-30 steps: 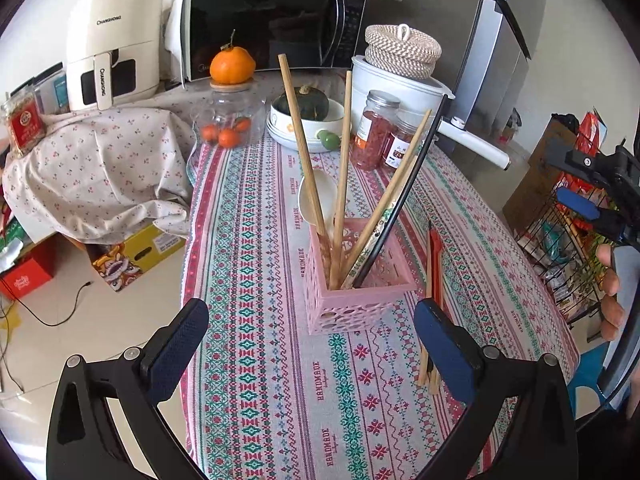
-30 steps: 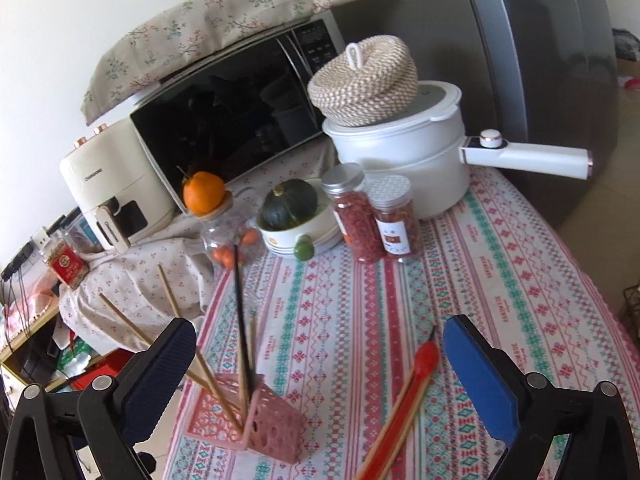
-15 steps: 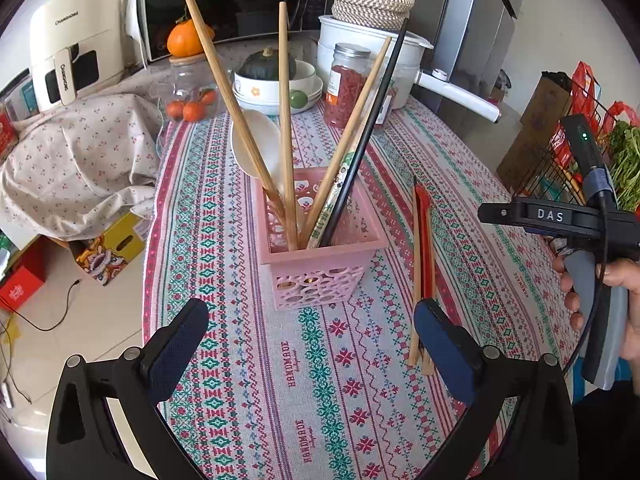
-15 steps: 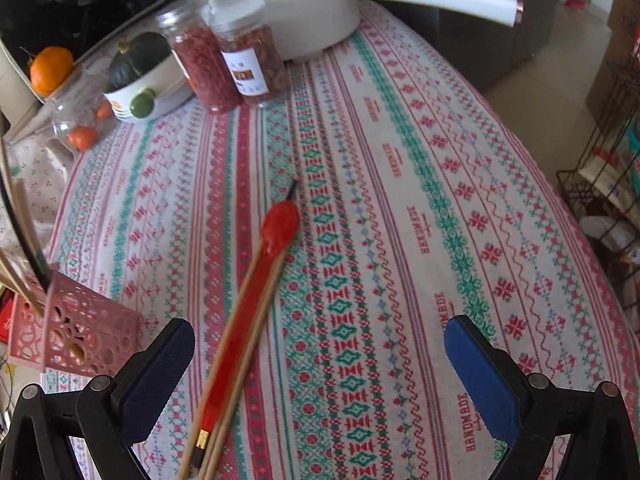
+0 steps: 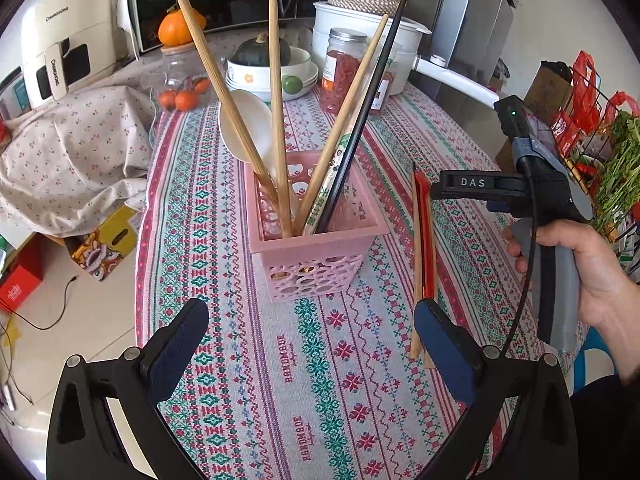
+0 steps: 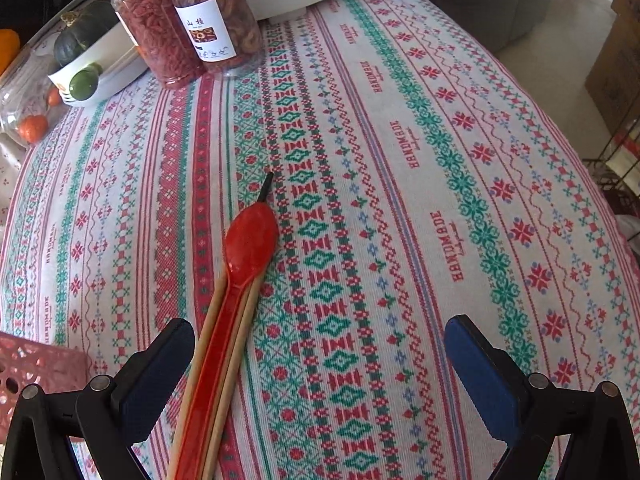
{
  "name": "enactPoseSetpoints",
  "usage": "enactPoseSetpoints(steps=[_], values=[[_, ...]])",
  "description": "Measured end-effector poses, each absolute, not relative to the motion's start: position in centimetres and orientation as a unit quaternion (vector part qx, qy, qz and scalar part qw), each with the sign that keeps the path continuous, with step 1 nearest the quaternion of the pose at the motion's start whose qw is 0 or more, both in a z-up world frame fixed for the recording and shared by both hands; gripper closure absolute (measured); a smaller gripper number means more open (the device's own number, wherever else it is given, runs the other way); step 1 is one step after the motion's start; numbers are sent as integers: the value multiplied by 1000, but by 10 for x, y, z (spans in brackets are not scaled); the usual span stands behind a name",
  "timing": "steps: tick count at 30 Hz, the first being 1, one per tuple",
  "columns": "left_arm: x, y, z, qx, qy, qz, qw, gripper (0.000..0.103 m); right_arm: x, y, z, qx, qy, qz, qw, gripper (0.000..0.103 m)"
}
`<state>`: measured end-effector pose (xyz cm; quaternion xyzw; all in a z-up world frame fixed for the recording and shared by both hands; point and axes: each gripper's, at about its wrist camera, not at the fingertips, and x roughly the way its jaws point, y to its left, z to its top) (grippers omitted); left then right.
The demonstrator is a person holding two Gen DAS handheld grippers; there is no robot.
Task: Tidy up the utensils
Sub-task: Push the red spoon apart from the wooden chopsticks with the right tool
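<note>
A pink perforated basket [image 5: 316, 248] stands on the patterned tablecloth and holds several wooden chopsticks, a black chopstick and a white spoon [image 5: 244, 128]. To its right lie a red spoon [image 5: 425, 236] and wooden chopsticks, flat on the cloth. My left gripper [image 5: 312, 344] is open and empty, just in front of the basket. In the right wrist view my right gripper [image 6: 320, 364] is open low over the cloth, with the red spoon [image 6: 248, 248] and chopsticks [image 6: 232, 356] beside its left finger. A black chopstick tip [image 6: 265, 188] pokes out past the spoon bowl. The basket corner [image 6: 36, 364] shows at left.
At the table's back stand two jars [image 6: 188, 24], a bowl with a squash [image 5: 264, 60], a white pot [image 5: 360, 36], a glass jar with an orange [image 5: 180, 64] and a microwave. A wire rack [image 5: 592, 120] stands to the right, beyond the table edge.
Both grippers have moved lower and closer to the table. The right gripper has closed in on the red spoon and chopsticks. The basket looms larger in the left view.
</note>
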<state>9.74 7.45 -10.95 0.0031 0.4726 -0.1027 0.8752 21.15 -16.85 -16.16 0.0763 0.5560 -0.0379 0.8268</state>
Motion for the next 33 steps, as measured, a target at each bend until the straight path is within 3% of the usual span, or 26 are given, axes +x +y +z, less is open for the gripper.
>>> enactPoseSetpoints(steps=[22,33], values=[[99,17,-112,41,483,-144,863,0,216,-218,-182,31,589,-46,806,10],[102,-4,-118,48,492,-150,856,0,189,-256,-168,91,606,-33,789,16]])
